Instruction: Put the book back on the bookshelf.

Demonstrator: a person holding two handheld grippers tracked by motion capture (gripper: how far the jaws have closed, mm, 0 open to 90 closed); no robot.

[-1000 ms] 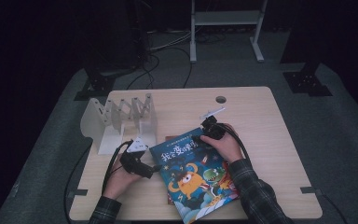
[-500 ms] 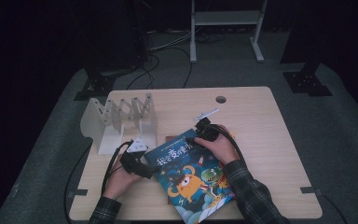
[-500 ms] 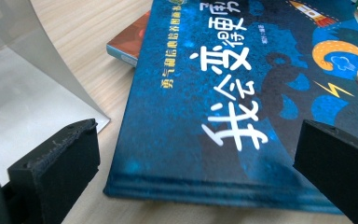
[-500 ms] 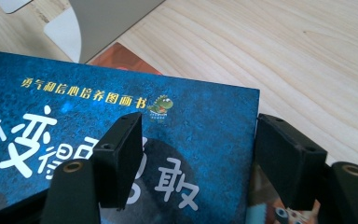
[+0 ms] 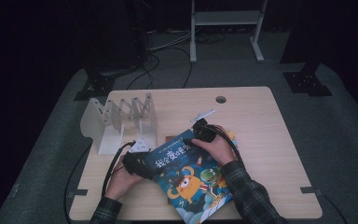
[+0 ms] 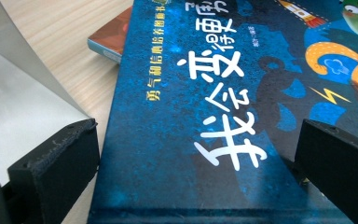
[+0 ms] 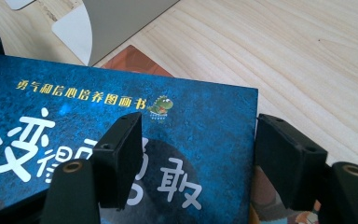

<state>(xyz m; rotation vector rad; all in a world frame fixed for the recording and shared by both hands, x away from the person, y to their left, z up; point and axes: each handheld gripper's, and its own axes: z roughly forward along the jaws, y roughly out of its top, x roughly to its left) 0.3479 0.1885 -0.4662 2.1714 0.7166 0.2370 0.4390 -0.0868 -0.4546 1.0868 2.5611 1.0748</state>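
While the white file rack (image 5: pixel 121 119) stands empty just left of it, a blue picture book (image 5: pixel 191 179) lies on the table (image 5: pixel 261 121), topping at least one more book (image 6: pixel 109 39). Two grippers work it: the left gripper (image 5: pixel 142 165) spread wide at its left edge, the right gripper (image 5: pixel 200 133) narrowed, straddling its top corner; whether it grips, I cannot tell.

My work surface is a pale wooden table (image 5: pixel 261 121) with a round cable hole (image 5: pixel 221 99) near its far edge. At centre left of the frame stands a white accordion-style rack (image 5: pixel 121 116). Lower centre, a blue picture book (image 5: pixel 191 182) lies atop a brown-covered book (image 6: pixel 114 39), itself flat on the wood.
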